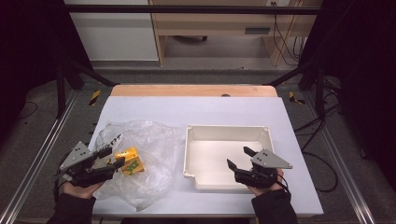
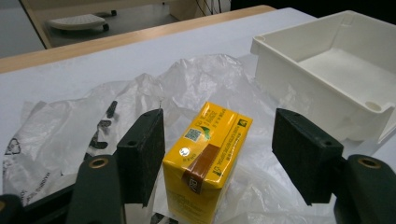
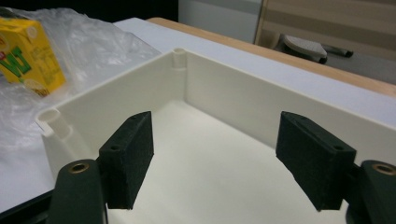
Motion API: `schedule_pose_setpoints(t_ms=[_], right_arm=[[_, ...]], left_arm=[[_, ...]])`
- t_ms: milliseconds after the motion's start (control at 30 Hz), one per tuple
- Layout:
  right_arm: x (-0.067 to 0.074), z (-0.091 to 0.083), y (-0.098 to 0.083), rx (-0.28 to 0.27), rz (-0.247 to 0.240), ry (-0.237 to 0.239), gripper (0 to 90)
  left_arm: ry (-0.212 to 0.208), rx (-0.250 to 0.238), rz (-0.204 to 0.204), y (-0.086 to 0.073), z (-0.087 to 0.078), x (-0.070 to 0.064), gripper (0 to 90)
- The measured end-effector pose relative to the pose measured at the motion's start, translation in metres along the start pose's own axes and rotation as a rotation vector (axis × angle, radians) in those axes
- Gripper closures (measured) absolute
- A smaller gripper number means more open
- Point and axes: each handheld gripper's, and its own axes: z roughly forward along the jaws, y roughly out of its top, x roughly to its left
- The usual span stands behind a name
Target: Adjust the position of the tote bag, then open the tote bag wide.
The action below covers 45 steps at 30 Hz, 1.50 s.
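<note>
A yellow drink carton point(image 1: 129, 160) stands on a crumpled clear plastic bag point(image 1: 149, 140) at the table's left. My left gripper point(image 1: 114, 156) is open around it. In the left gripper view the carton point(image 2: 210, 154) rises between the two pads, close beside the left pad point(image 2: 142, 154) and well apart from the right one. A white rectangular tray point(image 1: 226, 127) lies to the right of the bag. My right gripper point(image 1: 238, 156) hovers open over its near right part, and in the right gripper view nothing sits between its pads point(image 3: 130, 154) above the tray floor.
The tray's walls point(image 3: 233, 93) ring the right gripper on the far side and the left. The bag point(image 2: 187, 79) spreads up to the tray's left wall point(image 2: 299, 70). A wooden strip point(image 1: 194, 90) edges the table's far side, with bare white table behind the tray.
</note>
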Motion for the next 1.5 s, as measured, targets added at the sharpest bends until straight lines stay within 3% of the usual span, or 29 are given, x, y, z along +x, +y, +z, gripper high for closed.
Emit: schedule_pose_setpoints(t_ms=[233, 667, 1033, 1500], right_arm=[[-0.016, -0.009, -0.007, 0.009, 0.045, -0.019, 26.5], [-0.019, -0.005, -0.011, 0.040, 0.033, -0.025, 26.2], [-0.019, -0.002, -0.014, 0.057, 0.023, -0.021, 26.4], [-0.019, 0.000, -0.016, 0.069, 0.018, -0.016, 27.3]], left_arm=[[0.010, 0.043, 0.033, -0.007, 0.012, 0.001, 27.7], [0.018, 0.098, 0.069, -0.014, 0.024, 0.010, 19.6], [0.008, 0.159, 0.084, -0.019, 0.037, 0.014, 19.6], [-0.014, 0.169, 0.093, -0.022, 0.044, 0.015, 25.3]])
